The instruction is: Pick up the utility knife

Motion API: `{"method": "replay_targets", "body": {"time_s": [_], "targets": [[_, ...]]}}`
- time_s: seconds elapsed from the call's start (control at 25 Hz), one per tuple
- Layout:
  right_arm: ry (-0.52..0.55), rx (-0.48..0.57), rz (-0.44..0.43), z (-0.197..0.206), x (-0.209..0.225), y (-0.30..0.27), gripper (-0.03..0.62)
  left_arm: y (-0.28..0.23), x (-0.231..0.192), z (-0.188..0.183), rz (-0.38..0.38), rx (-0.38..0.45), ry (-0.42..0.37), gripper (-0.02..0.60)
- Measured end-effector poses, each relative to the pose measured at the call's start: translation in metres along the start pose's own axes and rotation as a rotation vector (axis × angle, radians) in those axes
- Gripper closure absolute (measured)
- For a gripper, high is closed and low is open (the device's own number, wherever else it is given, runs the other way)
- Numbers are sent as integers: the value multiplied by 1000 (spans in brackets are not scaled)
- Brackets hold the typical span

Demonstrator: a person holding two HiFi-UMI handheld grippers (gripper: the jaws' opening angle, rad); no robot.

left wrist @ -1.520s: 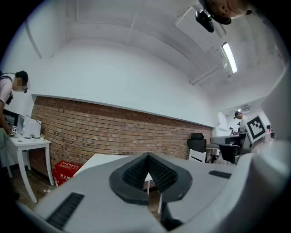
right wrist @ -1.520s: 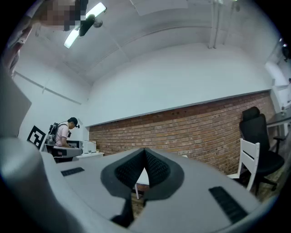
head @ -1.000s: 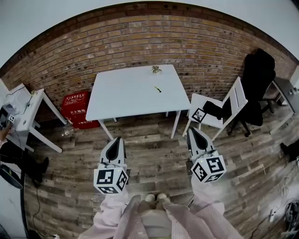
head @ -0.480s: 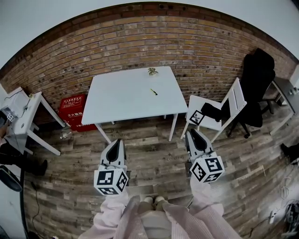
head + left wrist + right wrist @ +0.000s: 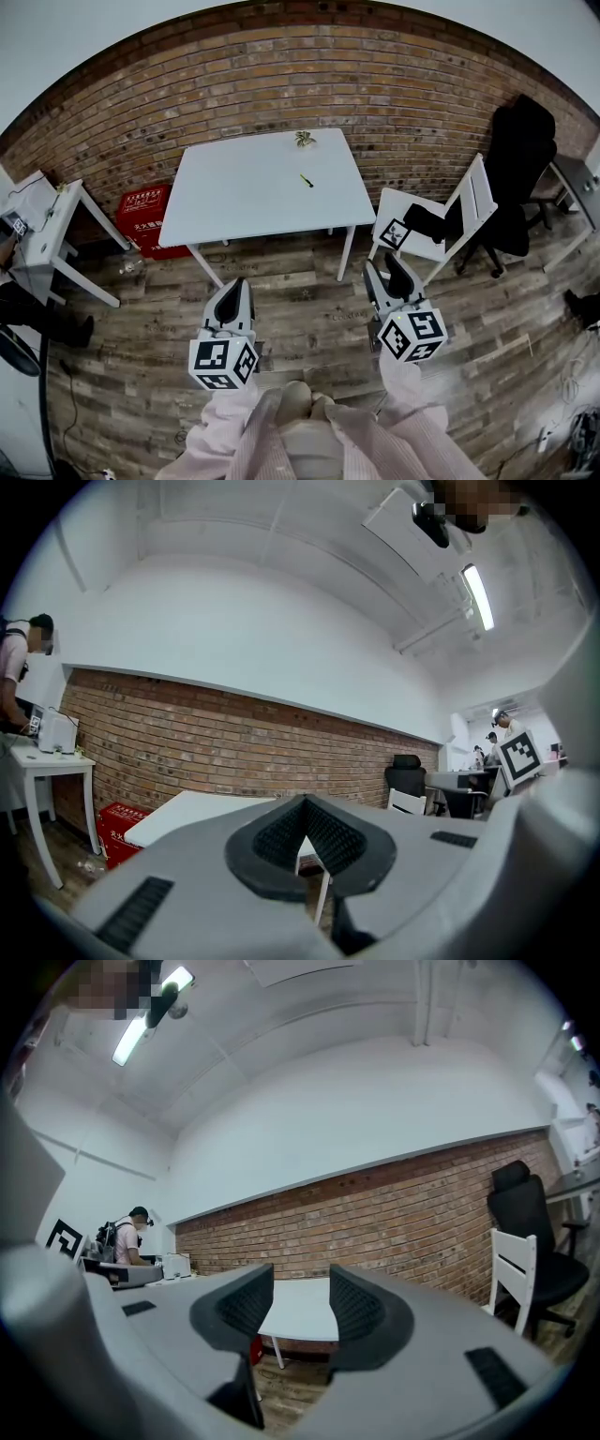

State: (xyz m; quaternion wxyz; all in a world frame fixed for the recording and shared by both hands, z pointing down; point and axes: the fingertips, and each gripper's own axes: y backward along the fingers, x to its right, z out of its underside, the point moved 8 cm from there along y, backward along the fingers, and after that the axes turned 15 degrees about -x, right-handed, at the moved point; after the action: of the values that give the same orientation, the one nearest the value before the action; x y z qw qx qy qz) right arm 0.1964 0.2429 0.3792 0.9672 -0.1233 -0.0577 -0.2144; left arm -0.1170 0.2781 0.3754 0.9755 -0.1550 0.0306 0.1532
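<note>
The utility knife [image 5: 306, 180], small and yellow-green, lies on the white table [image 5: 244, 202] toward its far right part. Both grippers hover over the wooden floor, well short of the table. My left gripper [image 5: 236, 284] is shut, its tips touching with nothing between them; its tips [image 5: 302, 819] meet in the left gripper view too. My right gripper [image 5: 387, 267] is opening, jaws apart and empty, and in the right gripper view [image 5: 300, 1293] the table [image 5: 302, 1314] shows through the gap.
A small cluttered object [image 5: 306, 140] sits at the table's far edge. A white chair [image 5: 441, 225] and a black office chair [image 5: 517, 159] stand to the right. A red crate [image 5: 145, 220] is left of the table, a white side table [image 5: 52, 234] further left. A brick wall [image 5: 281, 84] lies behind.
My right gripper's jaws have gone from shut to apart. Both grippers have edged toward the table. The left gripper stays shut.
</note>
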Motion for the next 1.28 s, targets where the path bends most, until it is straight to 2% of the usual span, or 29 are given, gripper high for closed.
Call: {"method": "replay_targets", "body": {"time_s": [0.56, 0.76, 1.28], "targets": [[-9, -39, -20, 1, 25, -46, 419, -44, -11, -3, -16, -30, 13, 589], [-29, -100, -31, 4, 39, -82, 419, -76, -25, -7, -20, -49, 21, 590], [-44, -149, -42, -16, 61, -197, 419, -178, -83, -34, -14, -89, 43, 589]]}}
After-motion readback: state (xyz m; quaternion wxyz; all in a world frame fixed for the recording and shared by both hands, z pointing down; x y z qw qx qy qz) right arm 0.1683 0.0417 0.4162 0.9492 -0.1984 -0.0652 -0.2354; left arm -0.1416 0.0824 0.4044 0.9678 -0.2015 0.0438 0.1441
